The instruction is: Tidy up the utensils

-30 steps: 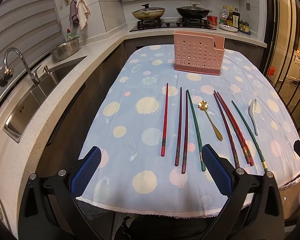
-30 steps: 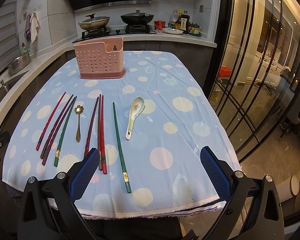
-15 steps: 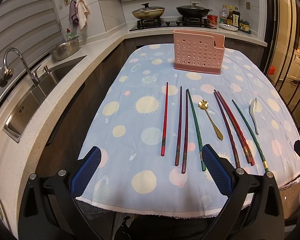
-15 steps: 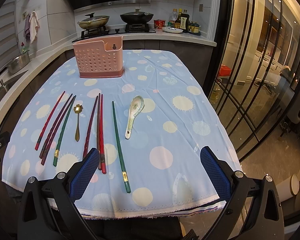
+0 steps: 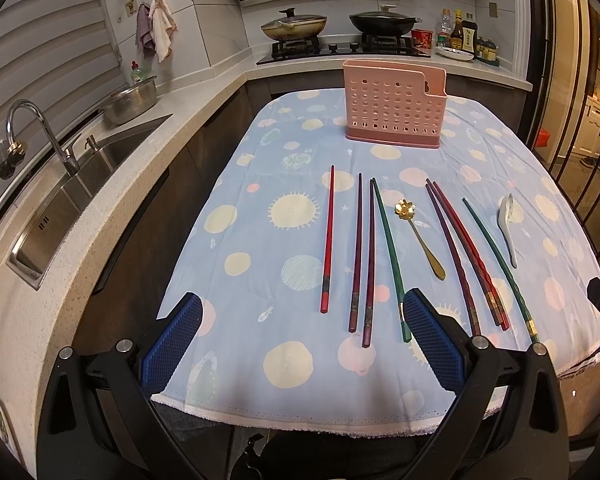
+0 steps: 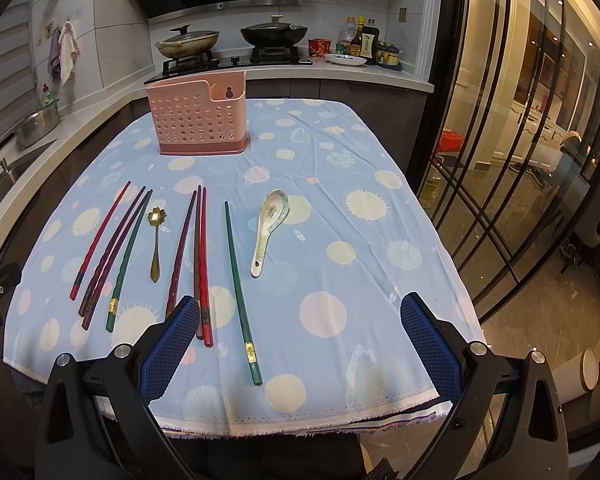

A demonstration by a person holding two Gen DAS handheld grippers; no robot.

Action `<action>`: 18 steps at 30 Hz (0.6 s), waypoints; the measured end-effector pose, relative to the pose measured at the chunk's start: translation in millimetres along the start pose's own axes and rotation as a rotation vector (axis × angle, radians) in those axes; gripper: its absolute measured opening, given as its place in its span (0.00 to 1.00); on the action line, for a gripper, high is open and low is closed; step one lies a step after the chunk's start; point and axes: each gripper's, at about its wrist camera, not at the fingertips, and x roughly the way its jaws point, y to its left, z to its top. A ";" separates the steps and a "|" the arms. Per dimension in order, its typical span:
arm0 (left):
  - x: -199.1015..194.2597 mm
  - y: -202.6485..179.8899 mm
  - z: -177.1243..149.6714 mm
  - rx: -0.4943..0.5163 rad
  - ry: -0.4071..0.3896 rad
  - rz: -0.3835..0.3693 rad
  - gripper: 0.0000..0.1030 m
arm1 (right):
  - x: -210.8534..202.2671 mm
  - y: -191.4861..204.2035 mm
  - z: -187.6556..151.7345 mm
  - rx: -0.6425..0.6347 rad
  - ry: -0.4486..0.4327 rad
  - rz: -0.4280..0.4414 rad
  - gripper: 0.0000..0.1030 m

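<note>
A pink perforated utensil holder [image 5: 394, 106] [image 6: 199, 120] stands at the far end of the table. Several red, purple and green chopsticks lie in a row on the blue dotted cloth [image 5: 260, 248], among them a red one [image 5: 327, 240] at the left and a green one [image 6: 240, 288]. A gold flower spoon [image 5: 418, 236] [image 6: 156, 240] lies among them, and a white ceramic spoon [image 5: 508, 224] [image 6: 269, 224] at the right. My left gripper [image 5: 300, 344] is open and empty above the near table edge. My right gripper [image 6: 300, 344] is open and empty there too.
A counter with a sink [image 5: 60, 200], a tap and a steel bowl [image 5: 130, 100] runs along the left. A stove with two pans [image 5: 340, 26] is behind the table. Glass doors [image 6: 520, 140] and open floor lie to the right.
The right wrist view has shifted slightly toward the table. The left view is nearly the same. No utensil has moved.
</note>
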 end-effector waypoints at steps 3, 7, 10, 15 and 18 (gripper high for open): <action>0.1 -2.3 0.6 0.006 -0.005 0.002 0.93 | -0.1 -0.2 0.3 -0.001 0.002 0.001 0.93; -0.8 -5.4 1.1 0.014 -0.015 0.005 0.93 | 0.0 -0.2 0.5 0.001 0.001 0.001 0.93; -0.2 -6.1 1.2 0.016 -0.010 0.002 0.93 | 1.7 -0.4 -0.8 0.005 0.005 -0.001 0.93; 7.8 -5.5 3.4 0.014 0.010 -0.017 0.93 | 9.4 -2.1 -4.6 0.012 0.017 0.001 0.93; 14.0 -3.5 4.4 -0.004 0.007 -0.033 0.93 | 14.9 -2.0 -3.6 0.014 0.028 0.002 0.93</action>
